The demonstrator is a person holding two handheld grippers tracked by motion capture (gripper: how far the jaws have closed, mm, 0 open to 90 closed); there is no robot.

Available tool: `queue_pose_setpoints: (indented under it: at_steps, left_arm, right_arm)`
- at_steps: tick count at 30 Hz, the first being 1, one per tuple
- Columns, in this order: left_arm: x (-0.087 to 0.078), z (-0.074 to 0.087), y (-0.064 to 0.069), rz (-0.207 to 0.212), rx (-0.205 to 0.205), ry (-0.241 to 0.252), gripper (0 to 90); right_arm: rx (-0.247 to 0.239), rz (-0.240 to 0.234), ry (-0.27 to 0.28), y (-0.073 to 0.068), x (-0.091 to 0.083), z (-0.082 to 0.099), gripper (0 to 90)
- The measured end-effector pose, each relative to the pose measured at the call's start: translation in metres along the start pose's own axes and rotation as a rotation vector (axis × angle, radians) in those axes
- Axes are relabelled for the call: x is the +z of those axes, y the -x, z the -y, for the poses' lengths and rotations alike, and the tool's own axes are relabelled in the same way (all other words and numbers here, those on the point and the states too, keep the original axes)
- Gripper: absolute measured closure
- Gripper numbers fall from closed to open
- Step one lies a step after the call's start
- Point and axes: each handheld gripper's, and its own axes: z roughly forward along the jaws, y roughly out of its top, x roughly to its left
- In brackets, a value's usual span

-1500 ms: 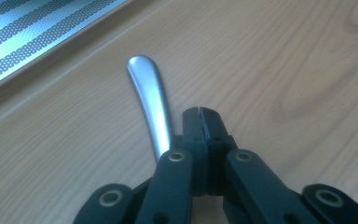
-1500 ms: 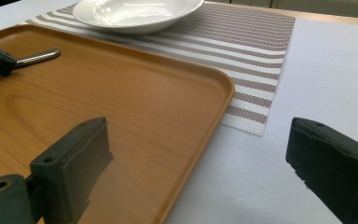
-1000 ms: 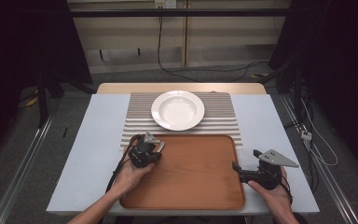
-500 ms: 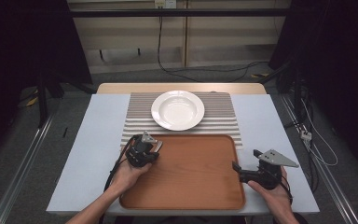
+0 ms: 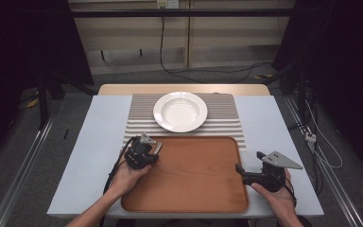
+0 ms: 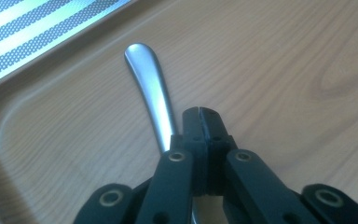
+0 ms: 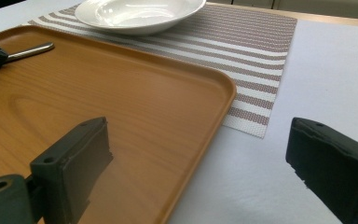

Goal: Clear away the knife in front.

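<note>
A metal utensil handle (image 6: 151, 88) lies on the wooden tray (image 5: 194, 198) near its far left corner. My left gripper (image 6: 200, 112) is shut, tip pressed to tip, right over that handle. The handle runs under the left jaw and is not between the pads. In the high view the left gripper (image 5: 150, 151) sits at the tray's upper left. My right gripper (image 7: 205, 158) is open wide at the tray's right rim. One of its jaws is over the wood and the other over the white table. A white plate (image 5: 180, 111) rests on the striped mat (image 5: 227, 118) beyond the tray.
The white tabletop (image 5: 99, 142) flanks the tray and mat on both sides. Cables trail from both grippers toward the person's hands at the near edge. Dark stands and floor cables surround the table.
My left gripper has edged slightly left over the tray corner. The right gripper has stayed where it was.
</note>
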Motion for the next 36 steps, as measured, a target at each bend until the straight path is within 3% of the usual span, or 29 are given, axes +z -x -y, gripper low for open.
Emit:
queue_pose_setpoints:
  at_steps: [17, 20, 29, 36]
  left_arm:
    - [-0.007, 0.007, -0.007, -0.008, -0.044, -0.013, 90.0]
    - [-0.009, 0.009, -0.007, -0.019, -0.031, -0.02, 90.0]
    - [-0.015, 0.017, -0.017, -0.025, -0.07, -0.013, 90.0]
    - [-0.018, 0.02, -0.02, -0.03, -0.069, -0.016, 90.0]
  right_arm:
    - [-0.007, 0.001, -0.01, 0.0, 0.005, -0.001, 5.9]
    - [-0.006, 0.002, -0.011, 0.0, 0.005, 0.0, 5.9]
    - [-0.006, 0.002, -0.01, 0.0, 0.004, -0.001, 5.9]
    - [-0.006, 0.004, -0.011, 0.0, 0.005, -0.001, 5.9]
